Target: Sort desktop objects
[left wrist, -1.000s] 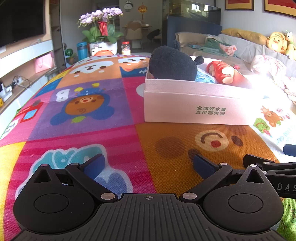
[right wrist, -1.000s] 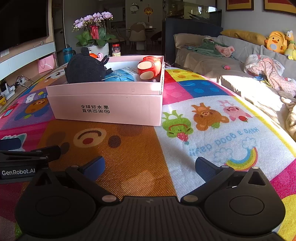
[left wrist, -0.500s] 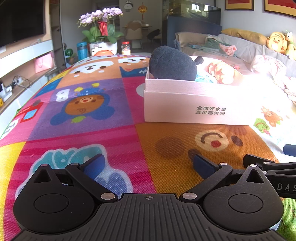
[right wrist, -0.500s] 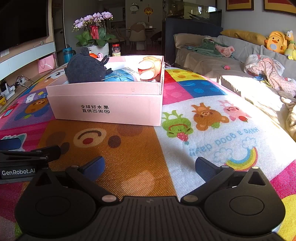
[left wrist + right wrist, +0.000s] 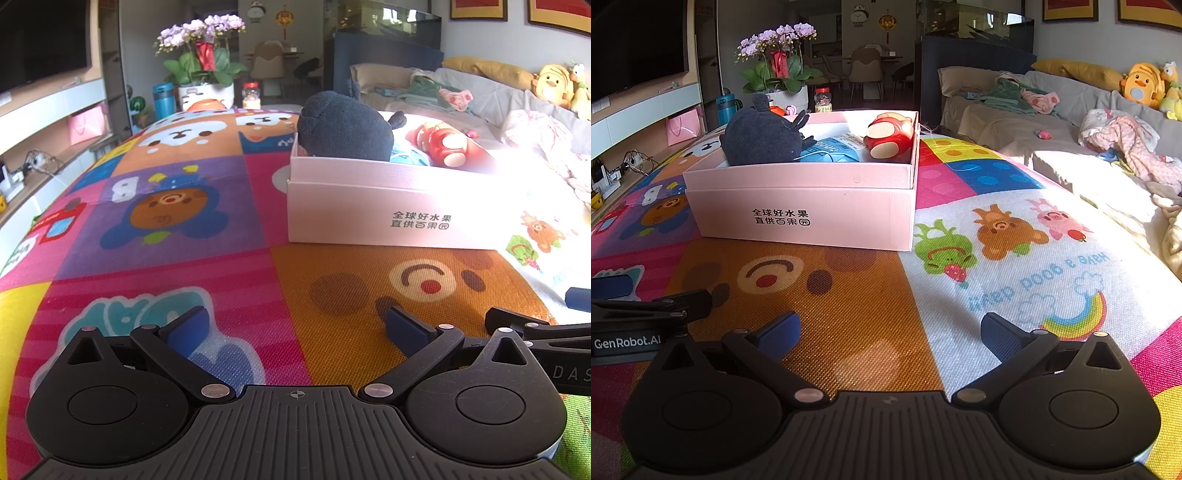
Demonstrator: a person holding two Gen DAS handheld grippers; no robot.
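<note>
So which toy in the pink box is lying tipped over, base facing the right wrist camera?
The red toy at the box's right end; the dark plush sits left.

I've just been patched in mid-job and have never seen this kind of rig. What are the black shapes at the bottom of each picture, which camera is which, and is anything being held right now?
There is no robot arm here. A person holds a pair of tongs in each hand, and each has a wide-angle camera looking forward along its two fingers. The black shapes with blue pads are those tongs: the left tongs in the left wrist view, the right tongs in the right wrist view. Each view also catches the edge of the other tool.

Both are open and hold nothing; they sit low over a colourful cartoon play mat.

Ahead on the mat stands a pink cardboard box with printed Chinese text. Inside it lie a dark plush toy, a red toy and a blue item that I cannot identify.
</note>
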